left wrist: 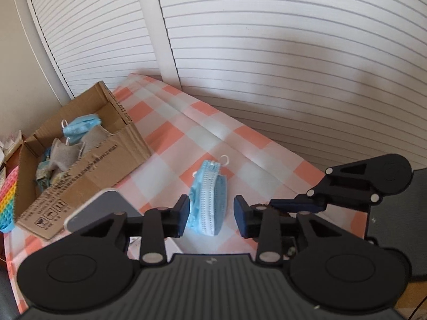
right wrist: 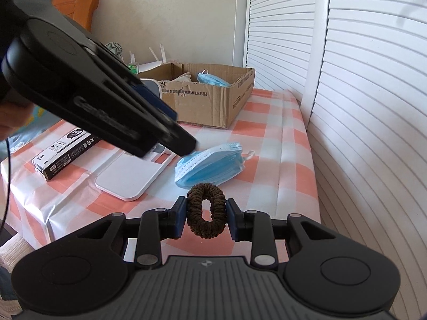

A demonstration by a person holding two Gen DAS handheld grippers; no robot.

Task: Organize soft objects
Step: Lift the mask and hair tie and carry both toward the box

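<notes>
A stack of blue face masks [left wrist: 206, 200] lies on the checked tablecloth [left wrist: 170, 133]. My left gripper [left wrist: 211, 213] is open, its jaws on either side of the near end of the stack, not gripping it. The stack also shows in the right wrist view [right wrist: 210, 164], with the left gripper's fingers [right wrist: 184, 141] over its left end. My right gripper [right wrist: 206, 213] is shut on a brown hair scrunchie [right wrist: 206, 210], held just above the cloth near the masks. A cardboard box [left wrist: 88, 157] at the far left holds masks and grey cloths; it also shows in the right wrist view [right wrist: 213, 98].
A white flat board [right wrist: 130, 173] and a black printed carton [right wrist: 64, 154] lie left of the masks. A rainbow silicone item [left wrist: 8, 200] sits left of the box. White louvered doors [right wrist: 360, 106] run along the table's far side.
</notes>
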